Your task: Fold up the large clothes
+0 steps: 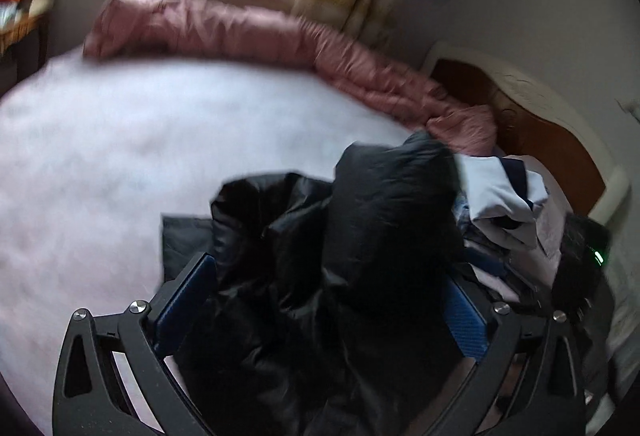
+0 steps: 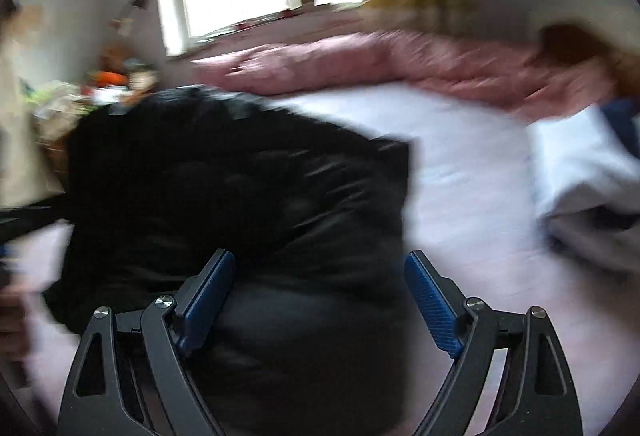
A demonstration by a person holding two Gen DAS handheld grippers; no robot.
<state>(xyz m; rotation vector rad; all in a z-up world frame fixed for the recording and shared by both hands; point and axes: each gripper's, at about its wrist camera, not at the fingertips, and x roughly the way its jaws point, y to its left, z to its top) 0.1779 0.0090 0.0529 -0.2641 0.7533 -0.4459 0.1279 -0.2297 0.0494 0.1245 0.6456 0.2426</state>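
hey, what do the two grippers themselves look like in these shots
Both look alike. The left gripper and right gripper each have a black frame with cut-out slots, round silver screw heads at the pivots, and two flat fingers faced with blue ribbed pads. No cables, sleeves or markings show.

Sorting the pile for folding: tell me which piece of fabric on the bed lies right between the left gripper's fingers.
The black puffer jacket, dark and shiny, bunched between the open left gripper. The white garment lies right of it; the pink quilt lies along the far edge.
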